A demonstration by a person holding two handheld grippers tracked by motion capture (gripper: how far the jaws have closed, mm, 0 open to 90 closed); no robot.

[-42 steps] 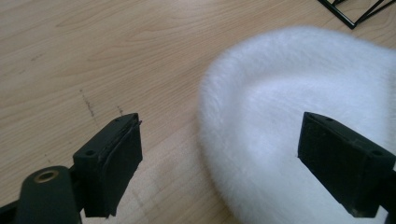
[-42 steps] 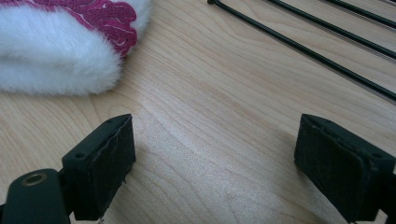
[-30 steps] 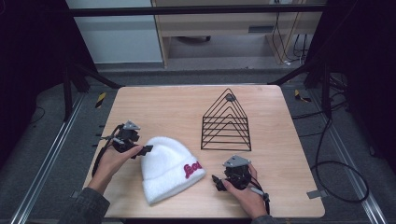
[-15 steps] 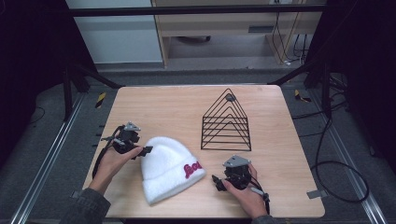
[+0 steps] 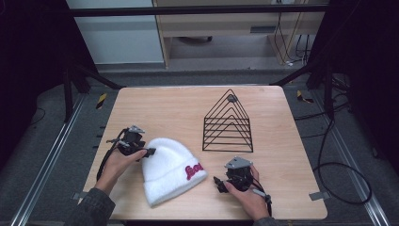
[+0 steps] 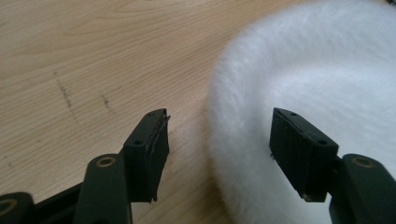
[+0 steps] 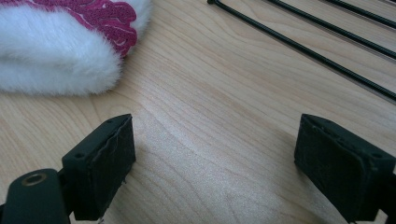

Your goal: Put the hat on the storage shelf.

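Nothing has shifted since the earlier frames: both of your hands sit where they were, as does the fluffy white knit hat with red lettering [image 5: 167, 165].

Your left gripper [image 5: 149, 151] rests low on the pale wooden table [image 5: 164, 108] at the hat's crown edge. Jaws spread wide, empty. In the left gripper view the right jaw overlaps the fur rim while the left jaw is over bare wood, so the hat's edge lies between them. Looks staged for a pinch.

Your right gripper [image 5: 217, 182] rests near the hat's cuff, just beside the lettering [image 7: 105, 16], jaws fully apart, only bare wood between them. It is probably waiting its turn.

Behind stands the black wire triangular rack [image 5: 228, 123], well apart from the hat.
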